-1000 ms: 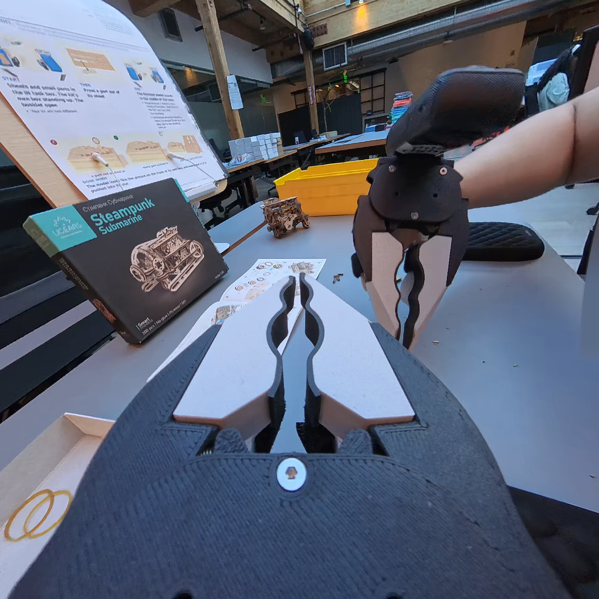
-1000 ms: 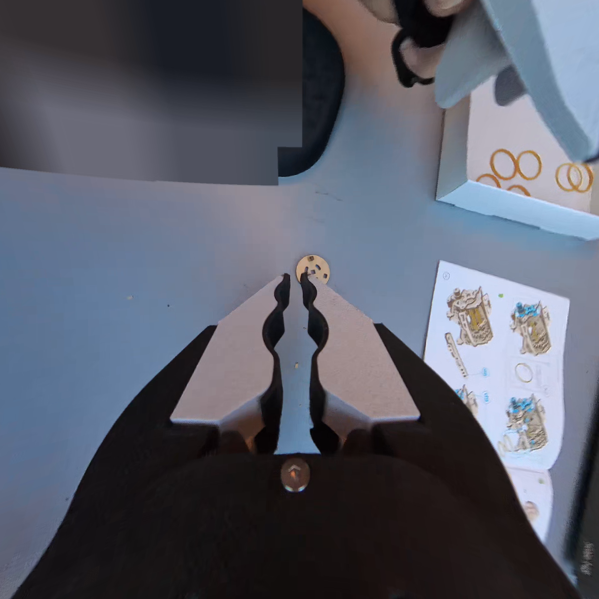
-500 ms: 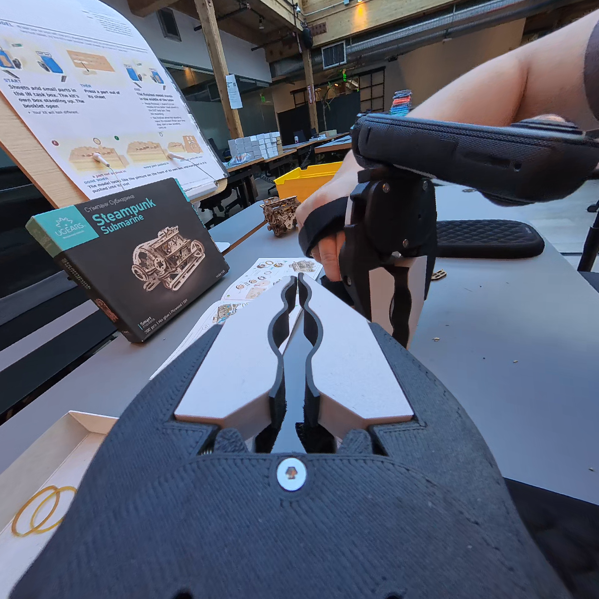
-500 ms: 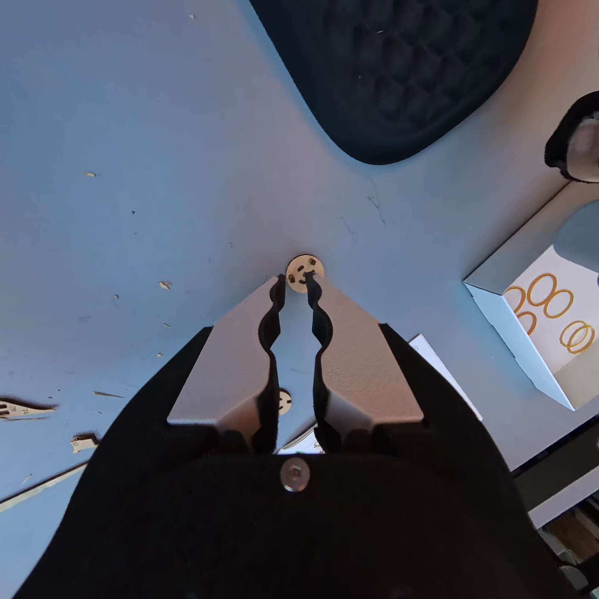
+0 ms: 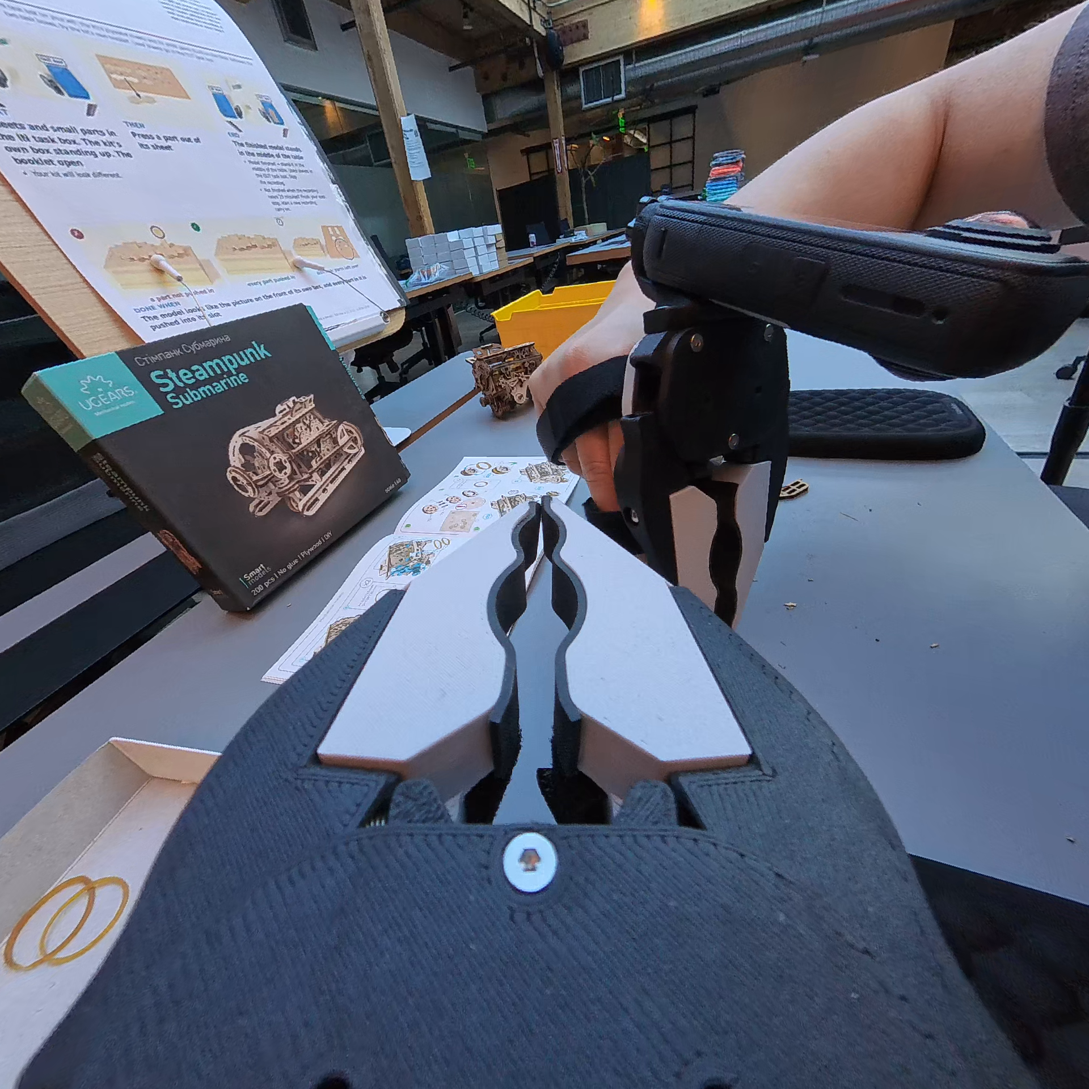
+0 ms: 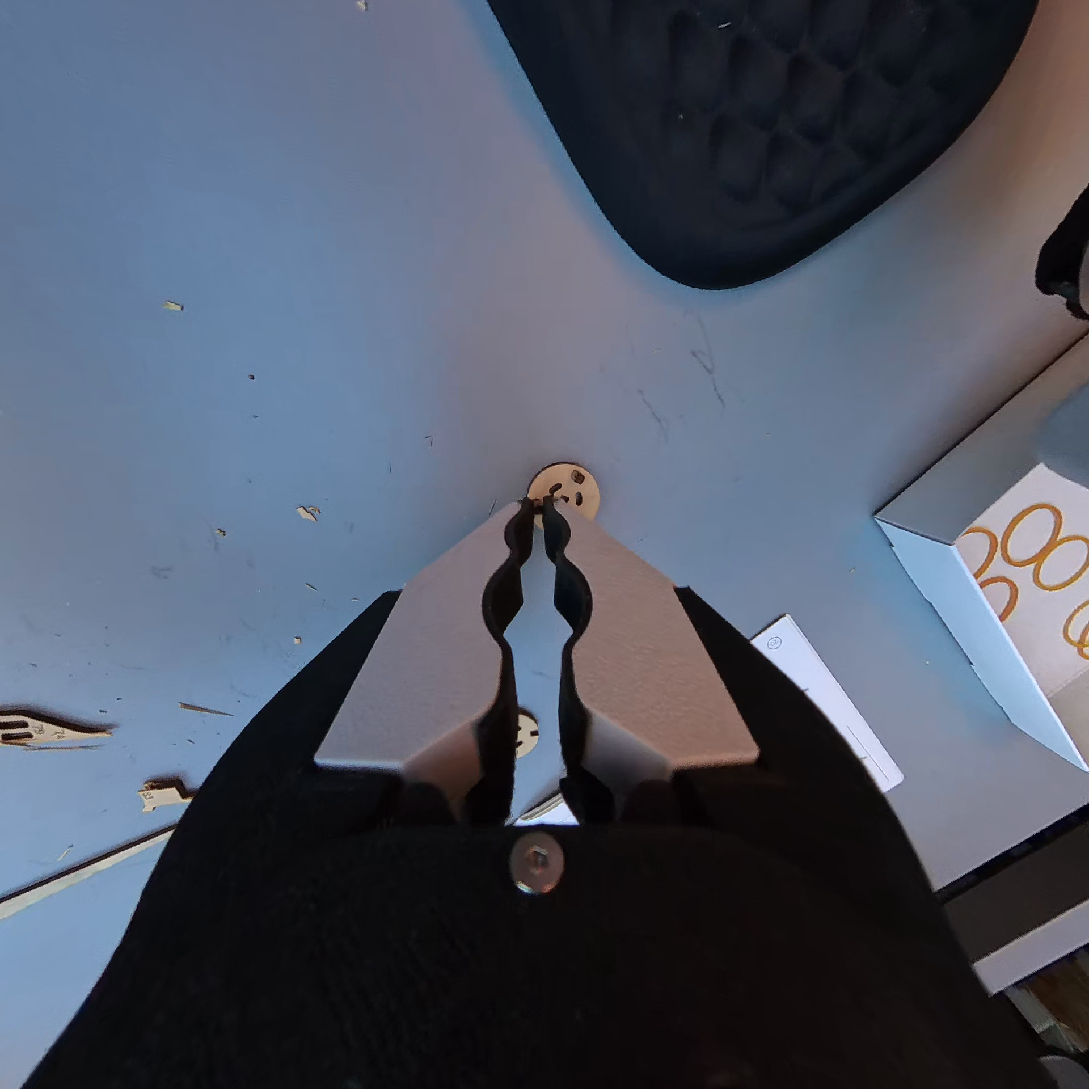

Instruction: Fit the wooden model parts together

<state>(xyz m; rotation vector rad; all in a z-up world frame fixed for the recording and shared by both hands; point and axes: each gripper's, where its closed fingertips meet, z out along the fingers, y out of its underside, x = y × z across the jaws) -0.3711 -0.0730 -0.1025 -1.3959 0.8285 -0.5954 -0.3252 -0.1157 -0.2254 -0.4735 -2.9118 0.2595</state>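
A small round wooden disc (image 6: 568, 490) with several holes lies on the grey table (image 6: 294, 236). My right gripper (image 6: 537, 504) points straight down, and its shut tips pinch the disc's near-left edge. A second small disc (image 6: 526, 733) lies on the table under the gap between its fingers. In the left wrist view the right gripper (image 5: 723, 613) stands upright on the table just right of my left gripper (image 5: 541, 504), which is shut, empty and held level above the table. A finished wooden model (image 5: 507, 377) stands at the back.
The kit box (image 5: 224, 454) leans at the left under an instruction board (image 5: 177, 177), with a booklet (image 5: 471, 530) beside it. A white box with rubber bands (image 6: 1031, 560) is near right. A black pad (image 6: 766, 118), wood scraps (image 6: 53, 731) and a yellow bin (image 5: 554, 312) are also present. My hands' fingertips stand some 12 centimeters from each other.
My right gripper swung round over the disc, opened its tips about it, then closed them on its edge. My left gripper has hardly moved.
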